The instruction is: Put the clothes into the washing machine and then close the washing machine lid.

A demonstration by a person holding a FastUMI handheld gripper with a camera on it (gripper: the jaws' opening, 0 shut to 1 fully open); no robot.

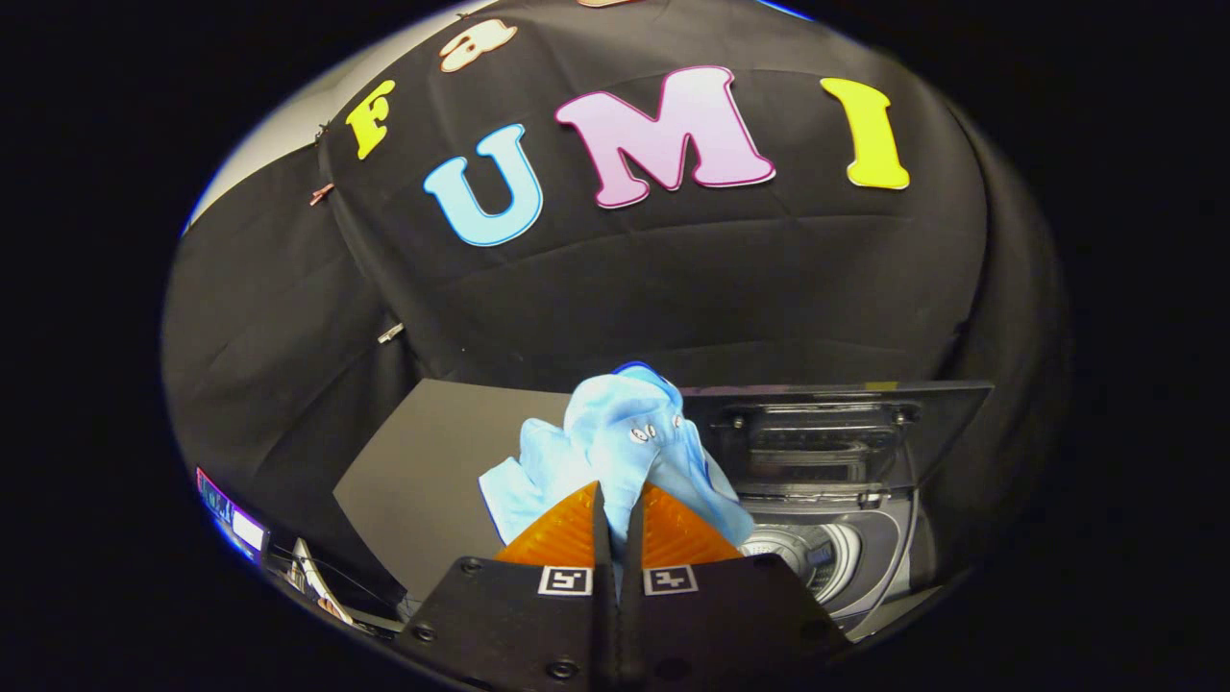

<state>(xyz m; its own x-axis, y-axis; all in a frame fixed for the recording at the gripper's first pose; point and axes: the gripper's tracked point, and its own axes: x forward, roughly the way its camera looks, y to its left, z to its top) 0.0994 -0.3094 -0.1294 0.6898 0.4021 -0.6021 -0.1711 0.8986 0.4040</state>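
Note:
A light blue piece of clothing (620,442) is pinched between the two fingers of my gripper (620,500) and bunches up just ahead of them, lifted off the dark table (423,461). The gripper is shut on the cloth. To the right, beyond the fingers, stands a small toy washing machine (836,548) with its lid (826,432) raised upright, and part of the round drum opening (798,553) shows below the lid. The held cloth hangs to the left of that opening and covers part of it.
The dark tabletop stretches to the left of the washer. Black cloth walls close the booth behind and at both sides. Some small bright items (240,524) lie low at the far left beside the table.

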